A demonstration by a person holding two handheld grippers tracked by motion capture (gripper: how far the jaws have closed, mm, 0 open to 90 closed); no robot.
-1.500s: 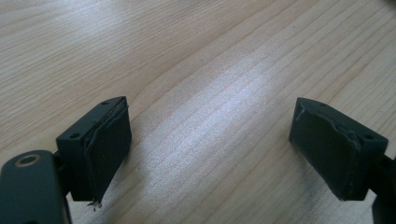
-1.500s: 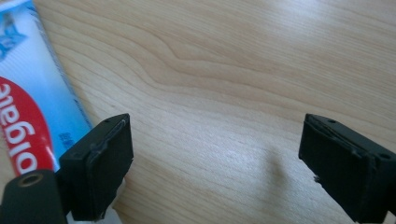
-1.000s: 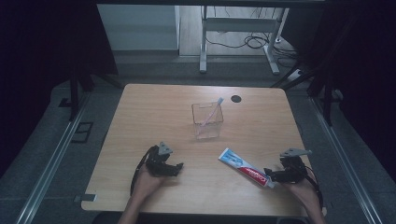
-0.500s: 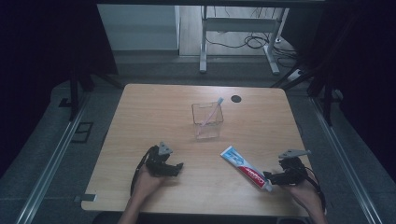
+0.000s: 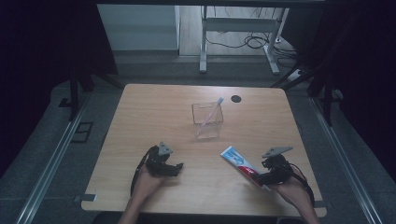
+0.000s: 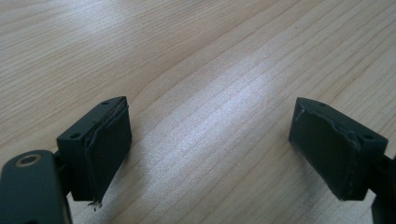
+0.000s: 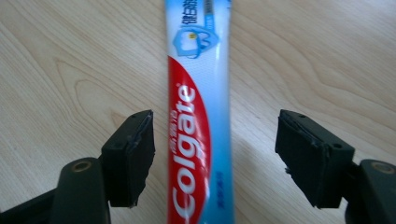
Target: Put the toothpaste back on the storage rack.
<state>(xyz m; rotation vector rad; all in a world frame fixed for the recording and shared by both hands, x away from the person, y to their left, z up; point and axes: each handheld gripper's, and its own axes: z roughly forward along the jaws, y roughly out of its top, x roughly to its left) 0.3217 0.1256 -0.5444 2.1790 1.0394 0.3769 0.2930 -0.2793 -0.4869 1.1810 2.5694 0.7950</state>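
Observation:
A red, white and blue Colgate toothpaste tube (image 7: 201,116) lies flat on the wooden table (image 5: 154,116), seen in the high view as the tube (image 5: 239,162) at the front right. My right gripper (image 7: 212,135) straddles the tube's near end. Its jaws have just been closing, with the tube between them, but neither pad touches it. From above, the right gripper (image 5: 261,178) sits over that end. My left gripper (image 6: 210,116) is open over bare wood, at the front left (image 5: 175,168).
A clear square box (image 5: 207,123) stands mid-table with a toothbrush (image 5: 215,107) leaning in it. A small black disc (image 5: 236,98) lies behind it near the far edge. Table edges are close in front of both hands.
My right gripper has moved left onto the near end of the toothpaste tube. The left hand has stayed where it was.

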